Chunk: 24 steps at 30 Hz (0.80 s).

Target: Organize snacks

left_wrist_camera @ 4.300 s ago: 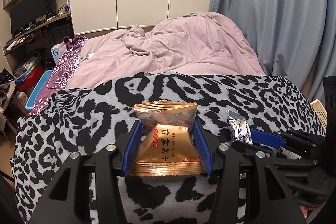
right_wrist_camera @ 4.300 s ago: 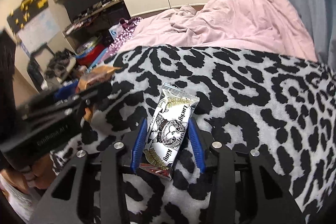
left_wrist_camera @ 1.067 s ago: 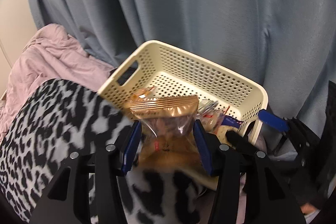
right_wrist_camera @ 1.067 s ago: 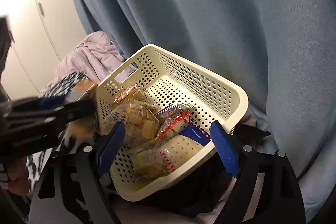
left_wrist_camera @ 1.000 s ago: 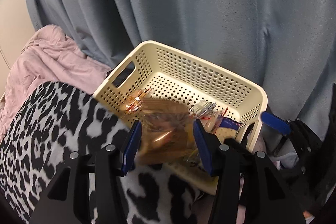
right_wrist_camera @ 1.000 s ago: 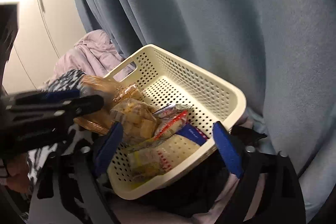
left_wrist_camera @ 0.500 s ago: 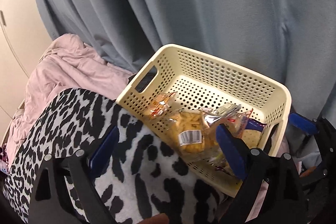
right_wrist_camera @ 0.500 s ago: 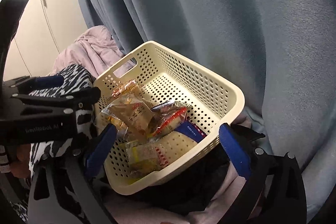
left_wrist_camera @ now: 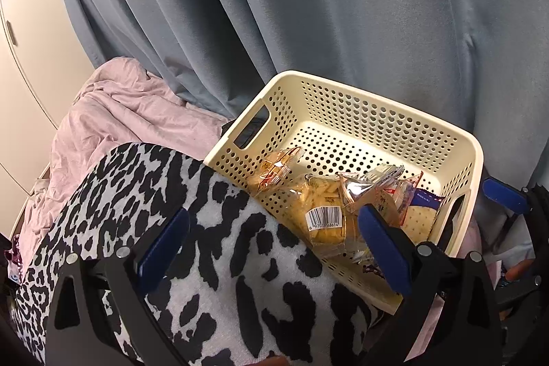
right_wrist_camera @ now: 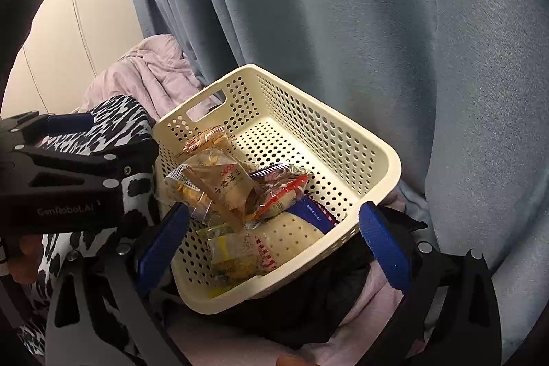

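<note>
Cream basket, right view shows hand

left gripper just opened wide, right gripper — spread, empty

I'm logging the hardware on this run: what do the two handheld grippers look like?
Both are alike: the left gripper and right gripper have black angular frames studded with silver screws, and long blue ribbed pads line the fingers. In the right wrist view the left gripper's black side carries pale "GenRobot.AI" lettering. No cables or sleeves show.
</note>
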Tool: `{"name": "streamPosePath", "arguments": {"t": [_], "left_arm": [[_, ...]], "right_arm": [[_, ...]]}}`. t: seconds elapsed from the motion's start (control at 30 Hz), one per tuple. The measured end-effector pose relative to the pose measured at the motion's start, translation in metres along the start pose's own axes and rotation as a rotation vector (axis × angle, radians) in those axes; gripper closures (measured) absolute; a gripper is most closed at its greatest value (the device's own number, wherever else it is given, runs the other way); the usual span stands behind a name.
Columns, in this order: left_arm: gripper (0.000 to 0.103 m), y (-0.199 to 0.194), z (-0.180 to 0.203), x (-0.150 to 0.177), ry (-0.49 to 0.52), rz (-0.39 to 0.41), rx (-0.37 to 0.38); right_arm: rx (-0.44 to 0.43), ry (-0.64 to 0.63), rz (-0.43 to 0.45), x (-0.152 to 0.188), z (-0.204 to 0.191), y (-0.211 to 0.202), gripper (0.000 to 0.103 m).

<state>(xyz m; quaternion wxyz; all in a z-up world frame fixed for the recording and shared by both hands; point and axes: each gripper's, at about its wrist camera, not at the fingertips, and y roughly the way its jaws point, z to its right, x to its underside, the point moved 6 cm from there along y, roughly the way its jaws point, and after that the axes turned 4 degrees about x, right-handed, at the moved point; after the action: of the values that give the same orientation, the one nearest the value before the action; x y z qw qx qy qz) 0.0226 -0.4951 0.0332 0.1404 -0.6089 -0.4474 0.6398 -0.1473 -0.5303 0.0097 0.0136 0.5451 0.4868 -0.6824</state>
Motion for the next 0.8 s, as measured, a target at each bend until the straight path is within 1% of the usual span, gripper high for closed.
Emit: {"name": "streamPosePath", "arguments": {"t": [0.27,0.5,0.8], "left_arm": [[0.005,-0.0015,0.0022,0.0008,0.013,-0.002,-0.009],[0.005,-0.0007,0.0019,0.0012,0.003,-0.014,-0.012],[0.005,-0.0020,0.0085,0.0014,0.046,0.000,-0.019]], "right_arm": [[-0.001,-0.005,0.005,-0.0014,-0.0009,-0.0015,0.003],[0.000,-0.005,0.005,-0.0009,0.0005,-0.0024,0.003],[0.000,-0.006,0.004,0.0001,0.0012,-0.0027,0.003]]}}
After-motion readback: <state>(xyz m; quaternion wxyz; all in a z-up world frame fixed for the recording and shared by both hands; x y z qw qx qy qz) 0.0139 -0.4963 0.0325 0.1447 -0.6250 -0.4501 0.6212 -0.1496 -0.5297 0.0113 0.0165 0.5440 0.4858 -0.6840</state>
